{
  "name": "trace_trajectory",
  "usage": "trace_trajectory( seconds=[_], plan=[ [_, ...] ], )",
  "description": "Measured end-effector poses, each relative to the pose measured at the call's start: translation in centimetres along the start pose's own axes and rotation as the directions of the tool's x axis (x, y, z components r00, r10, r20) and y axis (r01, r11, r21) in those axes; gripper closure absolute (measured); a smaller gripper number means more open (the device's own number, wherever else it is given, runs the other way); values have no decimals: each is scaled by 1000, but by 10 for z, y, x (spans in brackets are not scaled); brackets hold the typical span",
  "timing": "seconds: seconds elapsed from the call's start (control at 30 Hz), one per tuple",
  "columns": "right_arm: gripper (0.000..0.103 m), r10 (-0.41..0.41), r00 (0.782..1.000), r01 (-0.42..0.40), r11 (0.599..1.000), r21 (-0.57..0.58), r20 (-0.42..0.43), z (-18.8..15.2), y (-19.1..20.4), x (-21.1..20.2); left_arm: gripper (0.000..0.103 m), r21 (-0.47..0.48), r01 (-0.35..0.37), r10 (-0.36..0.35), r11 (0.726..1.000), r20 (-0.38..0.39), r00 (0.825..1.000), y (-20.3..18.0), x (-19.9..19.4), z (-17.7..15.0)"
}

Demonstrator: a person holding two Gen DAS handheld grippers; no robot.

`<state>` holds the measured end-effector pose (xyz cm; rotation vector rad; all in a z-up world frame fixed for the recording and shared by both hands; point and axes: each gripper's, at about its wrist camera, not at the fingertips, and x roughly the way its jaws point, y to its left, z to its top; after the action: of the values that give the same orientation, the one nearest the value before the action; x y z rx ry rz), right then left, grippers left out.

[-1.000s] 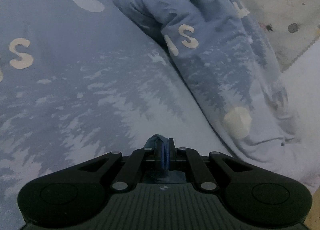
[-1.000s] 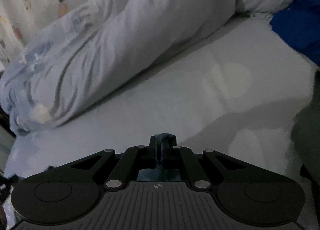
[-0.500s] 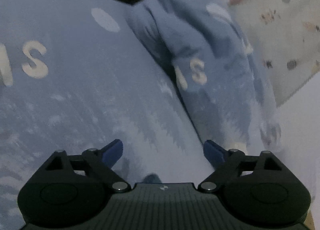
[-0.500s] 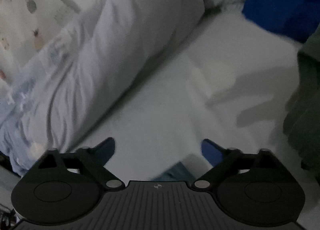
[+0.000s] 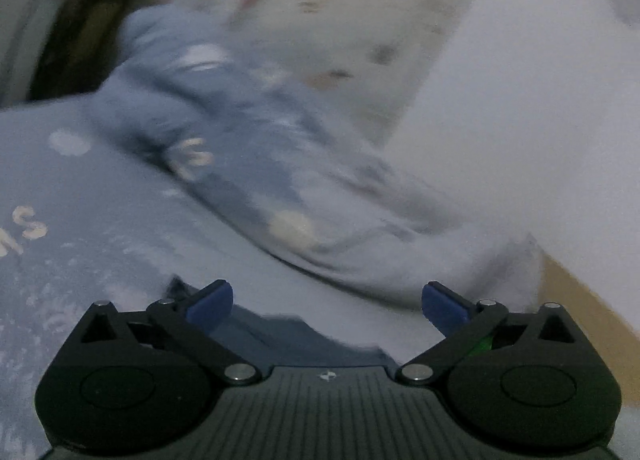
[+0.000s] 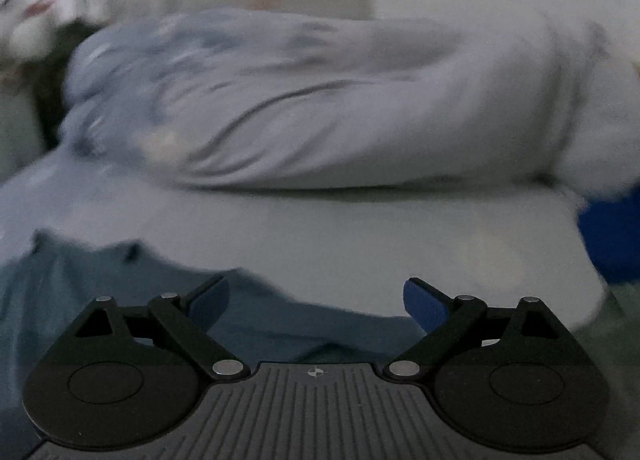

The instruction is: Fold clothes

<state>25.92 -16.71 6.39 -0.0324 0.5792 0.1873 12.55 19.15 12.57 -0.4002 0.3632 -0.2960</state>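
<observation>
In the left wrist view the pale blue printed garment (image 5: 120, 220) is spread across the left and centre beneath the left gripper (image 5: 327, 302), whose jaws are released wide, while in the right wrist view the right gripper (image 6: 316, 300) is likewise released over a teal cloth edge (image 6: 100, 280) at lower left, with the garment's bunched roll (image 6: 320, 100) lying across the middle.

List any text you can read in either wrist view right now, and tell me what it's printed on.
"S": cream letter on the blue printed garment, at the left edge of the left wrist view.
More cream letters on the bunched fold of that garment: too blurred to read.
Right wrist view: no text visible.
</observation>
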Motion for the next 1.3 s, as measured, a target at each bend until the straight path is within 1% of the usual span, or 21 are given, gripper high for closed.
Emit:
trace_trajectory(
  seconds=[0.03, 0.1, 0.13, 0.2, 0.27, 0.3, 0.33, 0.37, 0.4, 0.47, 0.53, 0.57, 0.7, 0.8, 0.9, 1.03, 1.13, 1.17, 1.2, 1.23, 1.3],
  plan=[
    [8, 15, 1000, -15, 999, -34, 3, -1, 17, 0, 0, 60, -4, 3, 998, 9, 1000, -12, -10, -13],
    [8, 34, 999, -33, 997, -75, 10, 1, 54, 2, 0, 180, -49, 42, 982, 43, 998, -29, -21, -43],
    [8, 45, 999, -44, 994, -96, 11, 2, 73, 4, 0, 193, -72, 63, 979, 56, 996, -32, -25, -56],
    [8, 80, 997, -79, 986, -144, 3, 5, 113, 11, 0, 144, -118, 109, 983, 71, 991, -31, -29, -76],
    [13, 120, 993, -118, 968, -220, -5, 5, 155, 15, 0, 131, -123, 115, 984, 66, 991, -27, -28, -84],
    [24, 149, 989, -150, 961, -233, -24, 5, 172, 19, 0, 129, -120, 113, 984, 60, 992, -25, -26, -86],
    [46, 180, 982, -189, 961, -201, -63, 5, 185, 28, 0, 128, -116, 110, 985, 54, 992, -23, -25, -87],
    [55, 212, 972, -226, 960, -167, -101, 5, 199, 36, 0, 126, -113, 107, 986, 49, 993, -20, -23, -89],
    [63, 239, 962, -256, 958, -131, -135, 5, 210, 45, 0, 125, -109, 105, 986, 43, 994, -18, -21, -91],
    [67, 244, 954, -258, 964, -60, -171, 1, 224, 64, 0, 122, -103, 100, 987, 32, 995, -13, -18, -95],
    [77, 226, 952, -233, 972, -14, -205, -1, 232, 80, 0, 147, -113, 122, 983, -54, 991, -5, -5, -99],
    [77, 216, 952, -223, 975, -5, -214, -2, 234, 87, 0, 156, -118, 132, 981, -85, 988, -2, -1, -101],
    [77, 173, 963, -179, 984, -10, -208, -3, 244, 100, 0, 169, -136, 160, 976, -137, 978, 3, 6, -107],
    [77, 145, 967, -152, 988, -18, -208, 5, 251, 114, 0, 180, -148, 180, 972, -176, 968, 7, 12, -111],
    [77, 128, 971, -135, 991, -23, -203, 17, 256, 140, 0, 191, -161, 201, 968, -214, 956, 11, 17, -116],
    [77, 99, 975, -93, 995, 36, -197, 52, 256, 184, 0, 207, -176, 228, 962, -264, 937, 16, 24, -122],
    [75, 51, 990, -35, 993, 114, -133, 84, 245, 195, 0, 214, -183, 240, 960, -282, 929, 19, 27, -124],
    [73, 53, 992, -38, 991, 132, -111, 91, 242, 192, 0, 212, -184, 240, 960, -283, 929, 19, 28, -124],
    [62, 69, 994, -55, 988, 144, -90, 97, 239, 187, 0, 207, -184, 239, 961, -283, 929, 20, 28, -123],
    [47, 93, 993, -82, 986, 144, -73, 100, 238, 180, 0, 203, -184, 238, 962, -284, 929, 20, 28, -123],
    [38, 140, 988, -132, 986, 101, -67, 99, 239, 166, 0, 197, -184, 236, 963, -284, 929, 20, 26, -122]
  ],
)
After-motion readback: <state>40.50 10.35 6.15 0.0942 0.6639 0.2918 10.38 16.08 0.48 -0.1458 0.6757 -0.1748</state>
